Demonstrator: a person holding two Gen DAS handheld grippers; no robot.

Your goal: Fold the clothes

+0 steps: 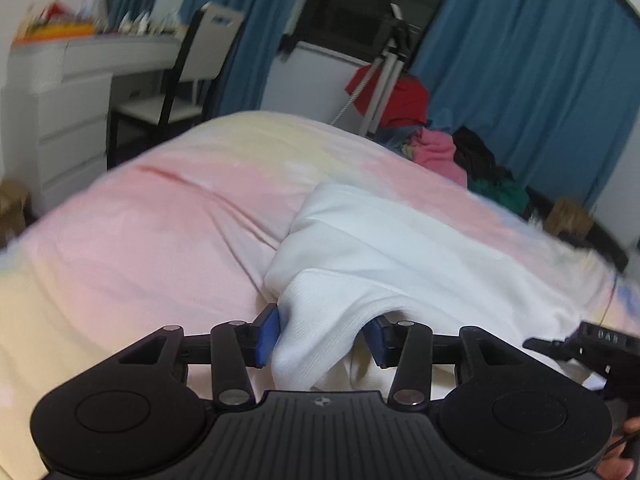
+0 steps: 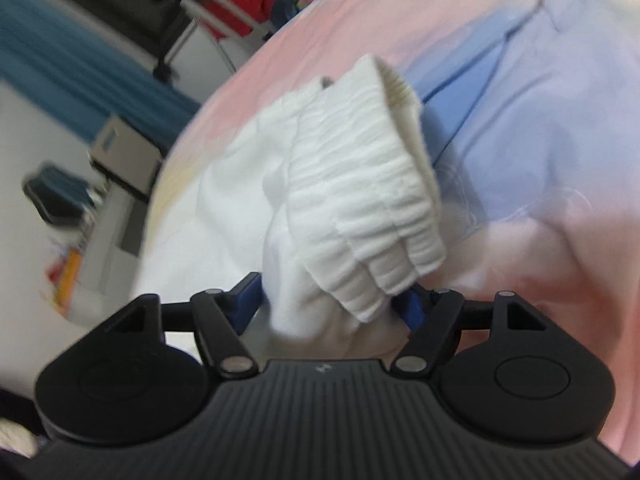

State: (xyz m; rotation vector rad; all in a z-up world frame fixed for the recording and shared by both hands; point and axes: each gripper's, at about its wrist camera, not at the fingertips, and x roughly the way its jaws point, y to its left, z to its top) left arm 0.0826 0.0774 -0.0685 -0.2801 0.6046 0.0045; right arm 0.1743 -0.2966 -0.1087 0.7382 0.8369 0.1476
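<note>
A white garment (image 1: 400, 248) lies on the pastel bedspread (image 1: 160, 220). My left gripper (image 1: 322, 334) is shut on a bunched edge of it, cloth filling the gap between the blue pads (image 1: 267, 334). My right gripper (image 2: 334, 306) is shut on the garment's ribbed elastic band (image 2: 360, 200), which stands up bunched between the blue pads (image 2: 248, 300). The rest of the garment (image 2: 224, 192) trails away to the left. The right gripper's body shows at the right edge of the left wrist view (image 1: 600, 344).
A pile of red, pink, black and green clothes (image 1: 440, 148) sits at the bed's far edge by a tripod (image 1: 386, 76). A white desk (image 1: 68, 92) and chair (image 1: 188, 76) stand left. Blue curtains (image 1: 520, 60) hang behind.
</note>
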